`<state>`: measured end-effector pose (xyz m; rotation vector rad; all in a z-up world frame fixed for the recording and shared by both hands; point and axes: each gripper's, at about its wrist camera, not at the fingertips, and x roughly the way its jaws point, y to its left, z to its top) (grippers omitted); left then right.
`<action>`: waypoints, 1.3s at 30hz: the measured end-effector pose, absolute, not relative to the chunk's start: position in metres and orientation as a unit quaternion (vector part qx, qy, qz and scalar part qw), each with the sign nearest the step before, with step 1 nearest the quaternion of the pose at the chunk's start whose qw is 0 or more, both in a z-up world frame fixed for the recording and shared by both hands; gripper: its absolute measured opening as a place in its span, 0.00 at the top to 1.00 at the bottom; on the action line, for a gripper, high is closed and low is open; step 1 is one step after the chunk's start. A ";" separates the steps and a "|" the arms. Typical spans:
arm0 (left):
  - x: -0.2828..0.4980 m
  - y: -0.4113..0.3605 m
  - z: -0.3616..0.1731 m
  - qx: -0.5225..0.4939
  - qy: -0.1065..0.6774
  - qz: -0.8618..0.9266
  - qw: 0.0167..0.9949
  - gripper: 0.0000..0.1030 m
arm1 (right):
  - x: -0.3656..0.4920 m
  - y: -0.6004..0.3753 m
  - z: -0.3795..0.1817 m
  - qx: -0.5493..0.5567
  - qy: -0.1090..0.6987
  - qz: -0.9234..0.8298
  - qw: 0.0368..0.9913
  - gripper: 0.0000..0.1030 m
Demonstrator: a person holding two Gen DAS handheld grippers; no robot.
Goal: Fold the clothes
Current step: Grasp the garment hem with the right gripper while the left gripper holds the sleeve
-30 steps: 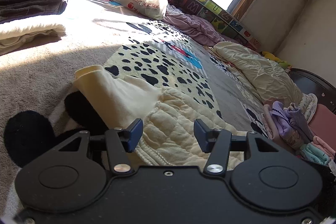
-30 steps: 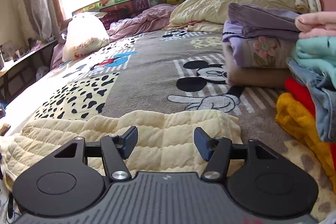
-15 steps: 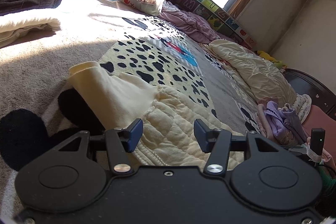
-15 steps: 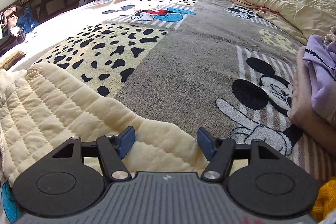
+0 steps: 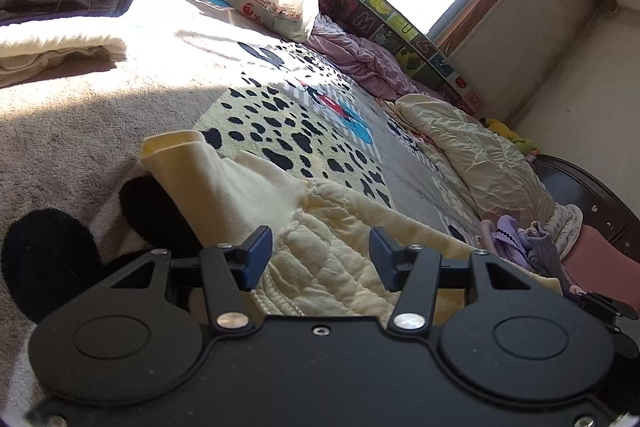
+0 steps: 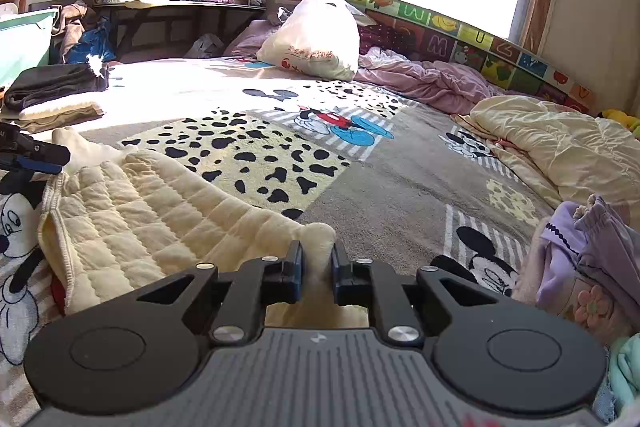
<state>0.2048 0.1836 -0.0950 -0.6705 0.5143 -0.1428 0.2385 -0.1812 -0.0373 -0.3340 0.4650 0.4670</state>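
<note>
A cartoon-printed blanket (image 6: 400, 163) fills most of both views and serves as the folding surface. Across the lower left of the right wrist view lies the cream quilted garment (image 6: 160, 219), spread flat with a smooth cream sleeve or cuff (image 5: 208, 179) reaching toward the middle left of the left wrist view. A white plastic bag (image 6: 316, 39) sits near the top centre, a rumpled cream duvet (image 6: 560, 147) at the right edge, and a stack of already folded clothes (image 6: 56, 95) at the left edge (dark piece on top, pale ones under it). A heap of lilac garments (image 6: 580, 251) waits at the lower right.

The right gripper (image 6: 317, 269), bottom centre of its view, has its jaws drawn nearly together with a corner of the quilted fabric pinched between them. The left gripper (image 5: 316, 255), bottom centre of its own view, stands wide open just over the garment's near edge, holding nothing.

The step in hand looks like taking hold for a first fold: one corner is secured, the other not. The next move probably calls for the left jaws to drop onto the hem below them and close, so both corners can lift together; lifting on one grip alone would likely drag the piece askew.
</note>
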 end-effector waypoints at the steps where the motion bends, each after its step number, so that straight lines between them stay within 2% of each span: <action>1: 0.204 0.188 -0.095 -0.341 0.249 -0.071 0.904 0.49 | 0.227 -0.180 -0.034 -0.173 0.216 0.231 0.933 0.85; 12: 0.190 0.212 -0.093 -0.439 0.237 -0.093 0.862 0.45 | 0.102 -0.133 -0.051 -0.292 0.161 0.333 0.882 0.85; 16: 0.183 0.217 -0.092 -0.470 0.235 -0.104 0.845 0.42 | 0.067 -0.110 -0.065 -0.316 0.165 0.372 0.857 0.85; 18: 0.180 0.221 -0.091 -0.478 0.233 -0.100 0.841 0.36 | 0.050 -0.102 -0.072 -0.324 0.172 0.383 0.848 0.85; 31: 0.153 0.251 -0.091 -0.516 0.228 -0.054 0.824 0.36 | -0.022 -0.097 -0.093 -0.384 0.183 0.422 0.801 0.85; 32: 0.149 0.253 -0.091 -0.512 0.231 -0.049 0.826 0.38 | -0.026 -0.097 -0.096 -0.385 0.188 0.425 0.798 0.85; 35: 0.134 0.254 -0.087 -0.455 0.256 -0.024 0.853 0.66 | -0.034 -0.099 -0.104 -0.384 0.199 0.429 0.793 0.85; 39: 0.112 0.255 -0.082 -0.386 0.283 0.019 0.878 0.76 | -0.034 -0.100 -0.108 -0.363 0.213 0.422 0.803 0.85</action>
